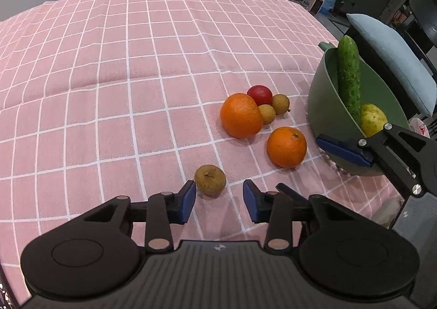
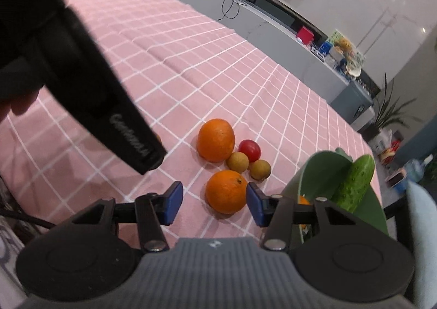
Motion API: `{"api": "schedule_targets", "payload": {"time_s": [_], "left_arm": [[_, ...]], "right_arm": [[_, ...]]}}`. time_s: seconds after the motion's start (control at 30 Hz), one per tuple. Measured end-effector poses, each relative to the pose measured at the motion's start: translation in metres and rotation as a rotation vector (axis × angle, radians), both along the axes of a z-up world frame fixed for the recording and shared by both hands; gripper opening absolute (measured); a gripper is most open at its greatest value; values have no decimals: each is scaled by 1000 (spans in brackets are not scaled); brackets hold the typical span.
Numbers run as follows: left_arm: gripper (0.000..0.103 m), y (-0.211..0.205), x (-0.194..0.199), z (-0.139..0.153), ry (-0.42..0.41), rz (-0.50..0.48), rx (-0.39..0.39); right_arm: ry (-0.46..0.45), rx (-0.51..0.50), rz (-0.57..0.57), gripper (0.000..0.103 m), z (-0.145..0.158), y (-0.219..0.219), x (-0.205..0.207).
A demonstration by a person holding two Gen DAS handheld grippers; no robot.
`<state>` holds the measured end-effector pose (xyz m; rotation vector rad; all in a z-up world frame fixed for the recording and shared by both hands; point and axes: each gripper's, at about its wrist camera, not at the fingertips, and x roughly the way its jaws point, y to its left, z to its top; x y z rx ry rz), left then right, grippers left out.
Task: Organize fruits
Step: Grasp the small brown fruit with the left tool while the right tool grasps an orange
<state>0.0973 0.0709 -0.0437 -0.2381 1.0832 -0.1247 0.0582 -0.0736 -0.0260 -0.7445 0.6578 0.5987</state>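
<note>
Pink cloth with white squares covers the desk (image 1: 109,76), and most of the fruit sits on it in a little bunch. The left gripper (image 1: 219,201) has its jaws wide apart with nothing in them, and a small brown fruit (image 1: 210,180) lies just past its tips, a bit toward the left pad, so it looks like the next one to be picked up. The right gripper (image 2: 214,203) is spread wide too, and the near orange (image 2: 226,191) sits just ahead of its two blue pads, close to the right pad; I cannot tell if they touch. It seems lined up to take that orange. Behind it are the bigger orange (image 2: 215,140), a red tomato (image 2: 249,150) and two small tan fruits (image 2: 238,162), all bunched together and touching. The green bowl (image 1: 325,90) stands near them on the right side of the desk, close enough that each fruit only needs a short trip. A cucumber (image 1: 349,76) already leans inside it, poking over the rim because it is too long to lie flat, and a yellow-green fruit (image 1: 372,119) rests at the bottom beside it. I think the job is only partly done, since six pieces wait outside the bowl.
</note>
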Motion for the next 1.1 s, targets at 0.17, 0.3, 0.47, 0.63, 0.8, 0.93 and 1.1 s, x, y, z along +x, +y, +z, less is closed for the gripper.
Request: {"api": "schedule_targets", "payload": {"time_s": [0.17, 0.3, 0.47, 0.63, 0.8, 0.93, 1.1], "left_arm": [[44, -2, 5, -5, 3, 1, 11], [38, 0, 8, -9, 14, 1, 4], [30, -3, 12, -13, 26, -17, 14], [28, -2, 12, -14, 22, -17, 7], [28, 0, 10, -11, 17, -13, -10], [28, 5, 4, -4, 2, 18, -20], [28, 8, -4, 10, -27, 51, -34]], "right_arm": [[-50, -78, 2, 47, -11, 9, 4], [-52, -95, 4, 46, -16, 10, 7], [-42, -112, -5, 39, -21, 12, 14], [-52, -121, -13, 37, -25, 11, 17], [-44, -96, -15, 35, -21, 8, 18], [-55, -66, -6, 35, -8, 6, 13], [-66, -12, -5, 35, 15, 0, 7]]}}
